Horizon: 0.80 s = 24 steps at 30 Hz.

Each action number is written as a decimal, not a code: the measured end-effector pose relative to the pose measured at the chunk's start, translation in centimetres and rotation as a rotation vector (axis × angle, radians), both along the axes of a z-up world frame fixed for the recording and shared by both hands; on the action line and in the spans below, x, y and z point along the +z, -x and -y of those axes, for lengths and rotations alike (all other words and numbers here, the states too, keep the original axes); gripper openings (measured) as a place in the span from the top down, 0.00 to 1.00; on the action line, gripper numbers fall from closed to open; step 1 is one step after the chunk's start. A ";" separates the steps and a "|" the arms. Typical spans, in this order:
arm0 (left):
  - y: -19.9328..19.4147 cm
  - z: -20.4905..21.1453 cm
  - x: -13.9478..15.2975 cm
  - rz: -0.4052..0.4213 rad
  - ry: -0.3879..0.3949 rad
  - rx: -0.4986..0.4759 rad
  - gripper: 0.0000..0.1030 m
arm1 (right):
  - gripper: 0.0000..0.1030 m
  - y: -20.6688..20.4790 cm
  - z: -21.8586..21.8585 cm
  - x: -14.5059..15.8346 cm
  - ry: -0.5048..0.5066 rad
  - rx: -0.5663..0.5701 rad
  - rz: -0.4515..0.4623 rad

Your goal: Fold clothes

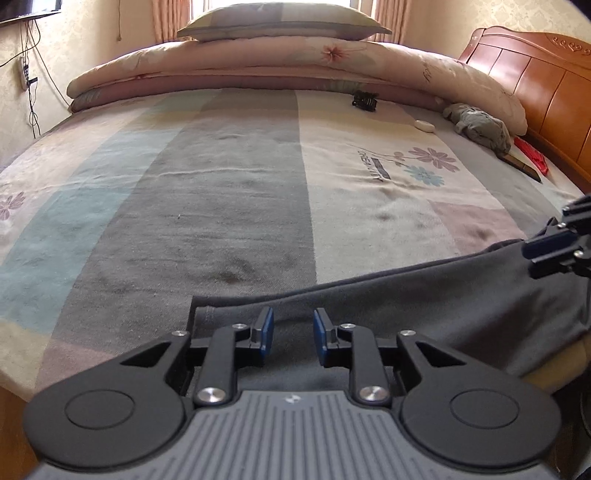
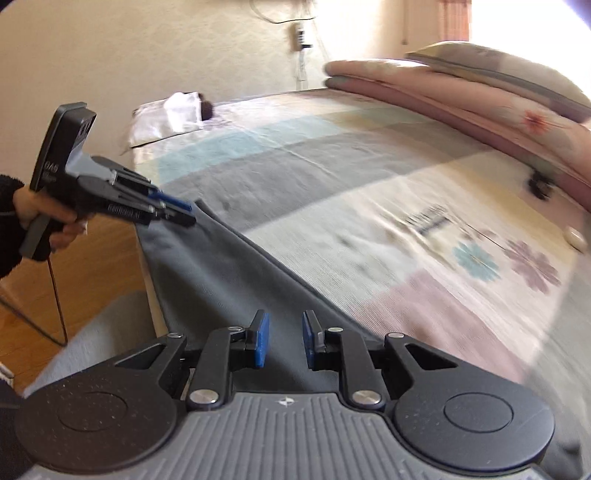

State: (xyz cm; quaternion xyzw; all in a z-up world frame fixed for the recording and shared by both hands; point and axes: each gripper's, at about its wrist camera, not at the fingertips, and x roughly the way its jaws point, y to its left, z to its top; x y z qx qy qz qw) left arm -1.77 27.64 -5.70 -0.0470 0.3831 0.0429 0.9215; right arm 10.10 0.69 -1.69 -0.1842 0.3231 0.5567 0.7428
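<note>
A dark grey garment [image 1: 406, 295] lies flat along the near edge of the striped bed sheet [image 1: 221, 192]. In the left wrist view my left gripper [image 1: 293, 317] hovers over the garment's left corner, its blue pads [image 1: 266, 328] apart with nothing pinched between them. The right gripper's tips [image 1: 546, 251] reach in at the right edge, over the same cloth. In the right wrist view my right gripper [image 2: 284, 321] stands open above the garment [image 2: 229, 280]. A hand holds the left gripper [image 2: 184, 214] at the cloth's far corner.
A folded quilt [image 1: 258, 62] with a pillow [image 1: 280, 18] fills the far side. A black hair clip [image 1: 365, 100], a small white object [image 1: 424, 125], a crumpled grey cloth [image 1: 480, 125] and a red item [image 1: 532, 157] lie near the wooden headboard [image 1: 546, 74]. Wooden floor [image 2: 92, 266] borders the bed.
</note>
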 end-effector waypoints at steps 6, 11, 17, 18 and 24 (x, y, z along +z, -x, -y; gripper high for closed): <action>2.8 -1.5 0.6 0.003 0.038 -0.003 0.53 | 0.78 -0.7 -10.1 -1.7 0.033 0.167 -0.062; 3.2 -1.9 0.6 0.016 0.046 -0.014 0.45 | 0.78 -0.8 -16.6 -2.9 0.062 0.259 -0.054; 2.6 -2.1 -0.6 0.015 0.087 -0.057 0.44 | 0.74 -0.4 -20.7 -4.2 0.102 0.346 -0.038; 2.5 -2.1 -0.8 0.014 0.089 -0.059 0.43 | 0.73 -0.3 -20.9 -4.5 0.112 0.352 -0.029; 2.3 -2.5 -1.4 0.021 0.105 -0.054 0.43 | 0.83 0.5 -20.9 -5.1 0.121 0.382 -0.008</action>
